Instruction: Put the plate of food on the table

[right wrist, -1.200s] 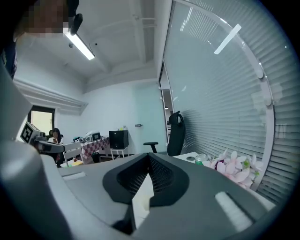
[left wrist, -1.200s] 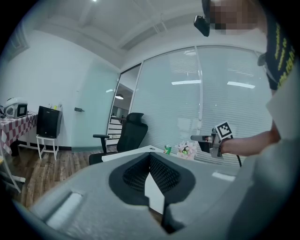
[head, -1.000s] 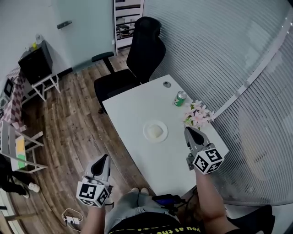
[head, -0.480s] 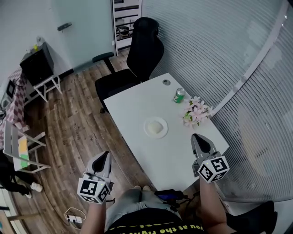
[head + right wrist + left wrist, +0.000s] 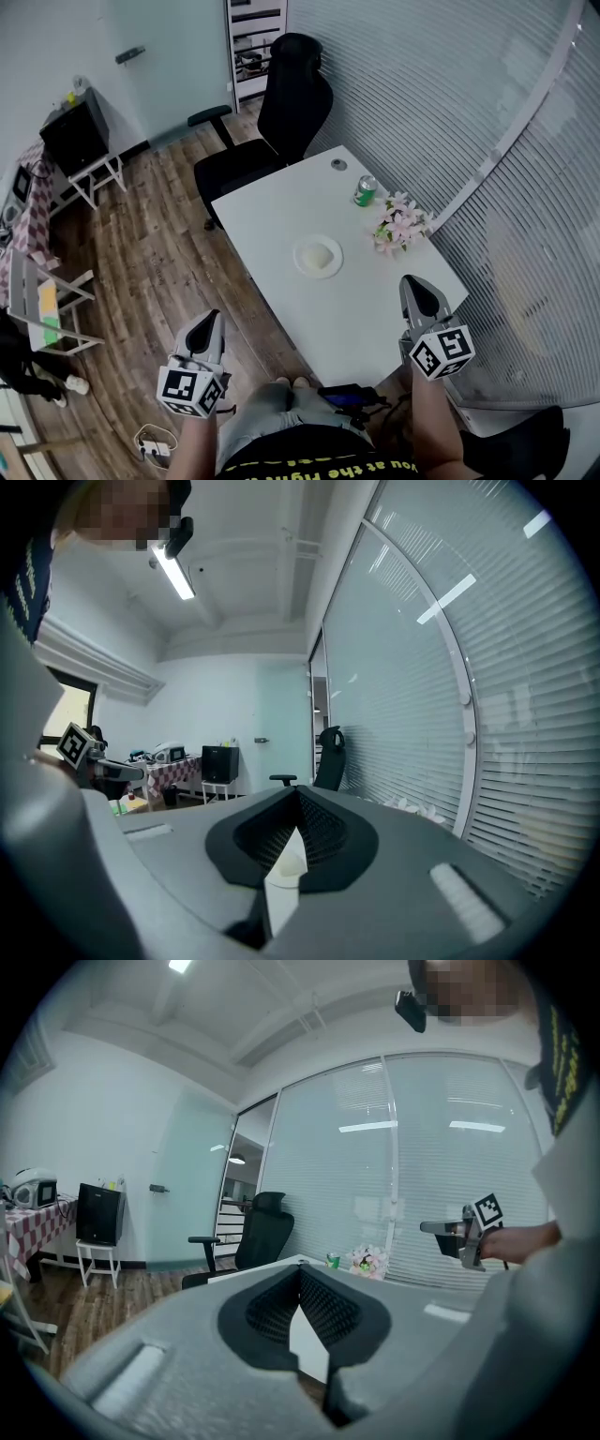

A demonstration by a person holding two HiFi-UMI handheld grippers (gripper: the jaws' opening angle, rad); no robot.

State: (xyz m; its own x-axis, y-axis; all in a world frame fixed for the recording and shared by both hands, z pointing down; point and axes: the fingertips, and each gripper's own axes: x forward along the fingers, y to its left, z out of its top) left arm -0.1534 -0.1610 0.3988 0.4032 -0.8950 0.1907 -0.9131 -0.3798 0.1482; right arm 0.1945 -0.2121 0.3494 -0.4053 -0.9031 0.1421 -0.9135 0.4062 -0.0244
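A white plate of pale food rests near the middle of the white table. Both grippers hang well short of it, close to the person's body. My left gripper is shut and empty over the wooden floor, left of the table's near corner. My right gripper is shut and empty above the table's near right edge. In the left gripper view the jaws meet with nothing between them, and the right gripper shows beyond. In the right gripper view the jaws are likewise closed. The plate is hidden in both gripper views.
A green can and a bunch of pink flowers stand along the table's right side. A black office chair sits at the far end. A slatted glass wall curves along the right. Small tables stand at the far left.
My right gripper has drawn back from the plate toward the person, off to the table's near right edge. The left gripper has barely shifted.
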